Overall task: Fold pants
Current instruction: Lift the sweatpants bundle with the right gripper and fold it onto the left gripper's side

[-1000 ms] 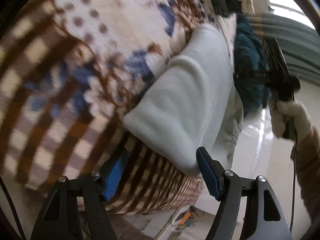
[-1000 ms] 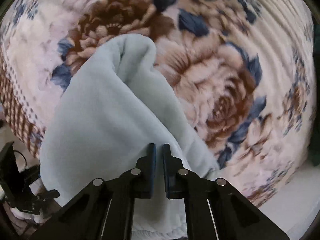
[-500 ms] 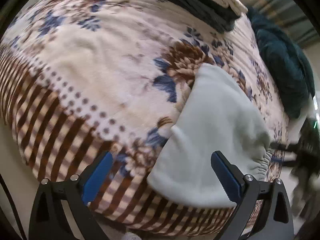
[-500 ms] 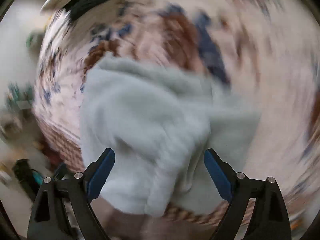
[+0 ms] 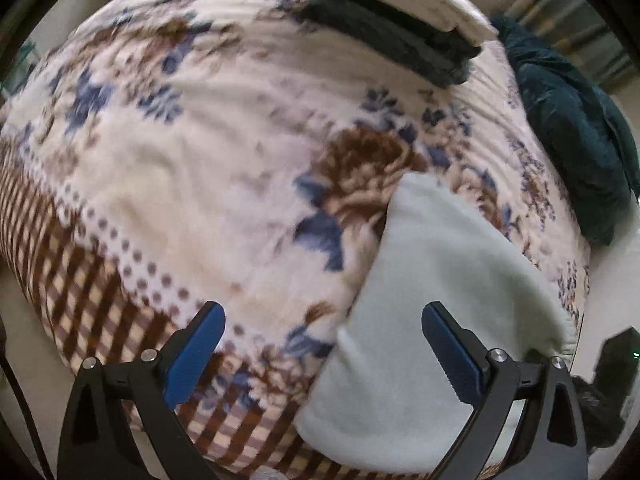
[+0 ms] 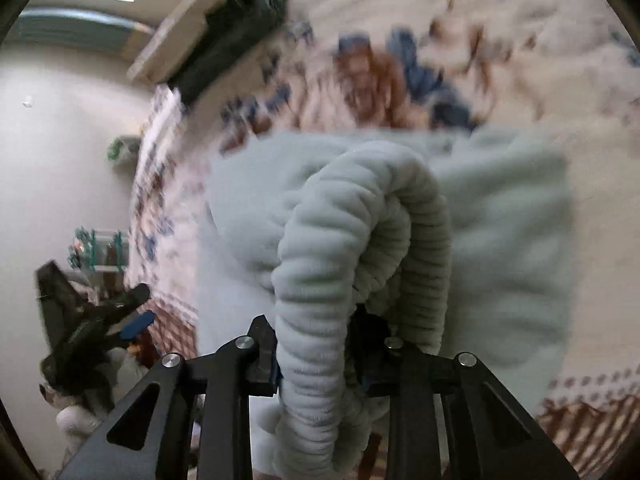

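The pale mint fleece pants (image 5: 432, 304) lie folded on the floral blanket (image 5: 208, 168) near the bed's front edge. My left gripper (image 5: 324, 344) is open and empty, hovering above the pants' left edge and the blanket. My right gripper (image 6: 316, 356) is shut on the pants' ribbed elastic waistband (image 6: 360, 248), which bulges up in a loop between the jaws above the rest of the pants (image 6: 508, 224). The left gripper also shows in the right wrist view (image 6: 132, 320), low at the left.
A dark folded garment (image 5: 392, 44) with a white flat item on it lies at the bed's far side. A dark teal cloth (image 5: 572, 140) lies along the right edge. Pale floor surrounds the bed.
My right gripper was open half a second ago and has now closed on the waistband. My left gripper stayed open and pulled back slightly to the left of the pants.
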Available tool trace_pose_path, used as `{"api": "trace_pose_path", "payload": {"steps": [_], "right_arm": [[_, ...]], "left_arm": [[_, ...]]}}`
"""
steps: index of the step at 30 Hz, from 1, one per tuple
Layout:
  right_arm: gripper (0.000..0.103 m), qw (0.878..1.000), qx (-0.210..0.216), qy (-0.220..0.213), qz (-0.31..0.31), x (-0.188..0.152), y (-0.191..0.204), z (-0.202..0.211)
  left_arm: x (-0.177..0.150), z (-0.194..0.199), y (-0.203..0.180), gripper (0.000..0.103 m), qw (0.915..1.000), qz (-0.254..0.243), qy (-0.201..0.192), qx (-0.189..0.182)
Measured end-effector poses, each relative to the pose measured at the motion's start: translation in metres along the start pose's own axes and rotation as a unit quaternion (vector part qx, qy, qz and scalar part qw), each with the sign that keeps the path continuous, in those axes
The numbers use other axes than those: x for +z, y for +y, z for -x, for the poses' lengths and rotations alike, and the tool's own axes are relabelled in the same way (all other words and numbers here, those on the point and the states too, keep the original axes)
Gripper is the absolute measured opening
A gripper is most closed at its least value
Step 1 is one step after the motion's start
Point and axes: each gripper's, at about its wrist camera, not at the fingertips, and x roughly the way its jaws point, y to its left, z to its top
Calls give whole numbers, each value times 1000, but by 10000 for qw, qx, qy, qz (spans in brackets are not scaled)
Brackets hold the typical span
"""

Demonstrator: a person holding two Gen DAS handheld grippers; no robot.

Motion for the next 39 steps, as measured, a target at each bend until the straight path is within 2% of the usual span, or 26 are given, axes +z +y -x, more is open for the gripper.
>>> {"api": "trace_pose_path", "payload": {"steps": [3, 7, 11, 14, 15, 16, 18, 19, 22, 23, 25, 27, 28, 30, 31, 33, 34, 35, 37, 39], "right_arm": [[28, 9994, 11, -309, -162, 6, -12, 47], [28, 9971, -408, -424, -474, 9, -66, 87], [28, 9924, -763, -330, -904, 13, -126, 95], [30, 9869, -706, -77, -1450, 16, -166, 72], [33, 9862, -699, 8, -1504, 17, -171, 64], [41, 9852, -703, 75, -1564, 18, -173, 55], [51, 9855, -673, 162, -1548, 23, -174, 47], [61, 9848, -682, 218, -1585, 26, -174, 46], [80, 9814, -526, 73, -1847, 20, -177, 61], [80, 9789, -482, -12, -1984, 14, -179, 69], [80, 9743, -365, -207, -2215, 0, -177, 87], [80, 9689, -217, -403, -2431, -20, -174, 102], [81, 9662, -149, -473, -2528, -35, -171, 107], [81, 9585, -120, -488, -2807, -55, -167, 104], [81, 9547, -67, -395, -2949, -64, -167, 96], [80, 9488, 266, -44, -3148, -79, -166, 73], [77, 9478, 359, 133, -3167, -86, -163, 57], [61, 9486, 283, 156, -3147, -92, -161, 51], [51, 9465, 83, 26, -3226, -99, -169, 46], [51, 9306, 48, -213, -3653, -108, -192, 52]], "left_arm": [[11, 2, -23, 101, 9994, -283, 22, -173], [22, -13, -60, 101, 9965, -573, 265, -556], [26, -37, -102, 101, 9913, -933, 505, -779], [34, -53, -130, 101, 9873, -1016, 657, -1030], [39, -59, -140, 101, 9853, -1025, 726, -1157], [44, -64, -147, 101, 9843, -1035, 777, -1201], [55, -80, -164, 101, 9810, -1125, 931, -1276], [60, -92, -173, 101, 9787, -1226, 1051, -1271], [72, -127, -186, 101, 9695, -1336, 1490, -1418], [74, -133, -186, 101, 9677, -1338, 1588, -1428], [80, -143, -187, 98, 9643, -1420, 1683, -1469], [82, -145, -190, 83, 9628, -1557, 1618, -1505], [82, -146, -190, 72, 9614, -1604, 1625, -1535], [81, -149, -192, 68, 9613, -1687, 1610, -1470], [80, -149, -191, 61, 9606, -1738, 1596, -1467], [79, -153, -191, 60, 9611, -1855, 1534, -1353], [79, -156, -189, 59, 9615, -1864, 1530, -1321], [79, -160, -188, 59, 9621, -1884, 1529, -1246], [78, -175, -184, 60, 9625, -1968, 1577, -1002], [76, -186, -180, 60, 9618, -1946, 1645, -998]]}}
